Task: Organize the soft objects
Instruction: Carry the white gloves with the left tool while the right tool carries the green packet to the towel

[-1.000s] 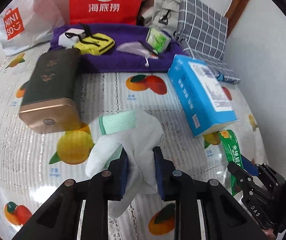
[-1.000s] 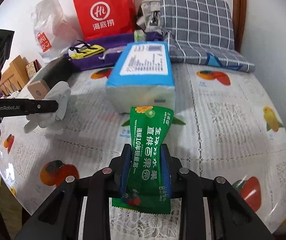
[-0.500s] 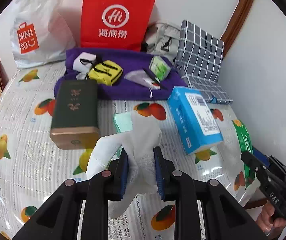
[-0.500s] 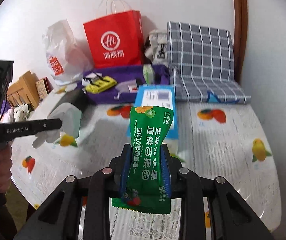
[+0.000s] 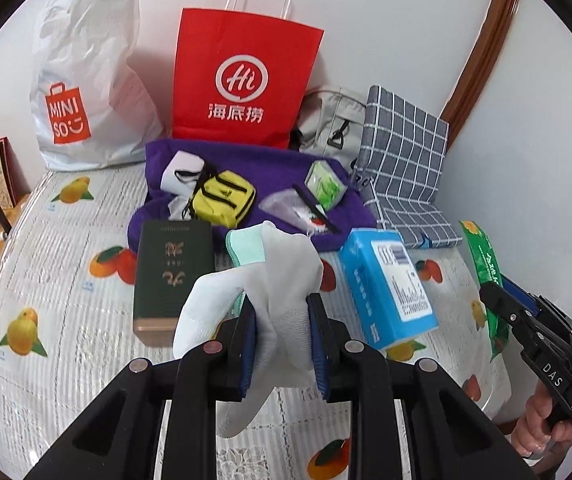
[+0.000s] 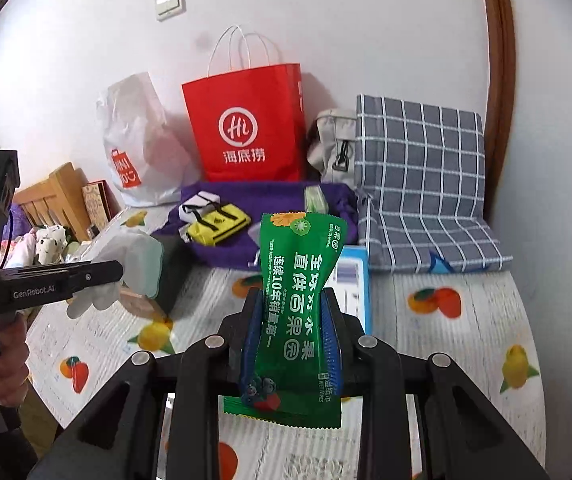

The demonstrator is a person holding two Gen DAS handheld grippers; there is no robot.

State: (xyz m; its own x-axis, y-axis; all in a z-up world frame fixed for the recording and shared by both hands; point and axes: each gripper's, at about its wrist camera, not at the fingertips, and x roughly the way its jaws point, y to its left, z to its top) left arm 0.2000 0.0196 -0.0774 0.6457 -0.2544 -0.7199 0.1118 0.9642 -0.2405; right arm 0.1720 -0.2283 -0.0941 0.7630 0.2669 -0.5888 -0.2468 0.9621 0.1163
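My left gripper (image 5: 280, 312) is shut on a white sock with a mint cuff (image 5: 274, 276), which hangs above the fruit-print tablecloth (image 5: 66, 304). The right wrist view catches that sock (image 6: 134, 260) at the left, held in the air. My right gripper (image 6: 292, 308) is shut on a green wet-wipes pack (image 6: 298, 296), also lifted off the table; the same pack (image 5: 486, 272) shows at the right edge of the left wrist view. A purple towel (image 5: 246, 160) at the back carries a yellow pouch (image 5: 222, 196), a small green packet (image 5: 324, 186) and other small items.
A dark green box (image 5: 170, 276) and a blue tissue pack (image 5: 386, 288) lie mid-table. Against the wall stand a red paper bag (image 5: 246, 80), a white plastic bag (image 5: 86, 92), a grey backpack (image 5: 334, 124) and a grey checked cushion (image 5: 402, 148). A hand (image 6: 2, 356) grips each tool.
Both grippers have risen with the sock and the wipes pack, so the table looks farther away and more of the wall and bags shows. Neither grip has changed.
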